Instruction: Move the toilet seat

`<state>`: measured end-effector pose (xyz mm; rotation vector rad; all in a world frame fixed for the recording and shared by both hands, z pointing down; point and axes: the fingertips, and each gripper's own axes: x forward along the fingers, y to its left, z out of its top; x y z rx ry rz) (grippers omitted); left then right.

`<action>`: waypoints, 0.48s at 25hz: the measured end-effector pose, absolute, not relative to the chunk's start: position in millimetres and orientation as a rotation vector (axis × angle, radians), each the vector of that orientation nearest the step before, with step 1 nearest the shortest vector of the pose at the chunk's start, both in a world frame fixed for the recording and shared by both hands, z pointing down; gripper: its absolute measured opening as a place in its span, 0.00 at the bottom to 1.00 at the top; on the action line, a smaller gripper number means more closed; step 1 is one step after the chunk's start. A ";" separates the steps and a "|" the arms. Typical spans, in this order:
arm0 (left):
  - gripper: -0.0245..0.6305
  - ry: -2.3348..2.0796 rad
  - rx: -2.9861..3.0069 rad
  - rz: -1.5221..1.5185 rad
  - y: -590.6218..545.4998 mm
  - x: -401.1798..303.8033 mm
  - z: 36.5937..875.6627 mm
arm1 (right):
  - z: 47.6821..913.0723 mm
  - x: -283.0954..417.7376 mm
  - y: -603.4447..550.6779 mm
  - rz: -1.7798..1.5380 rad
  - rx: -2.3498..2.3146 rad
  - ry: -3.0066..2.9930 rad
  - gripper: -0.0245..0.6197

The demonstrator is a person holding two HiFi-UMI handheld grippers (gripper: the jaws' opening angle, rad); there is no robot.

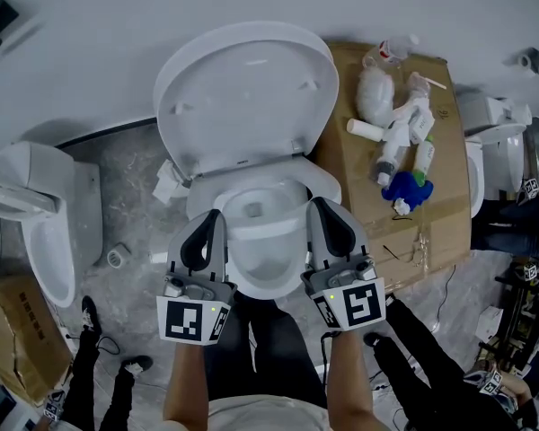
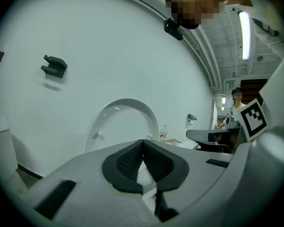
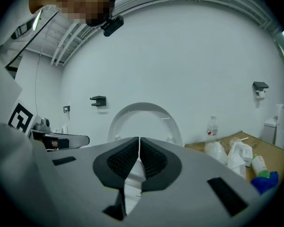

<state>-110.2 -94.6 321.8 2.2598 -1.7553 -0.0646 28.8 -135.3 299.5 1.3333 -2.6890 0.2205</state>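
The toilet seat (image 1: pixel 242 97) stands raised against the wall, beyond the bowl (image 1: pixel 260 287). The left gripper (image 1: pixel 212 223) and right gripper (image 1: pixel 321 210) hover at the bowl's two sides, fingers clenched on nothing. The seat lies straight ahead of both, about equally near, with its long axis running up and away from them.

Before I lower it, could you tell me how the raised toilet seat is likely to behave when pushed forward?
The toilet seat looks like glossy hard plastic: probably stiff and somewhat slippery. It stands tilted back from the bowl, apparently hinged at its base, so it should swing rather than slide, and may drop quickly once past upright.
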 end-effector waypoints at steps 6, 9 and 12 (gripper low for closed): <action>0.05 -1.762 2.261 -0.069 -102.0 -113.8 318.8 | 296.3 25.1 -143.5 0.200 1.334 -2.693 0.07; 0.05 -1.767 2.263 -0.074 -107.6 -116.5 317.0 | 294.3 22.5 -149.9 0.188 1.334 -2.699 0.07; 0.05 -1.776 2.265 -0.077 -112.4 -118.6 315.6 | 292.8 20.4 -155.4 0.175 1.334 -2.703 0.07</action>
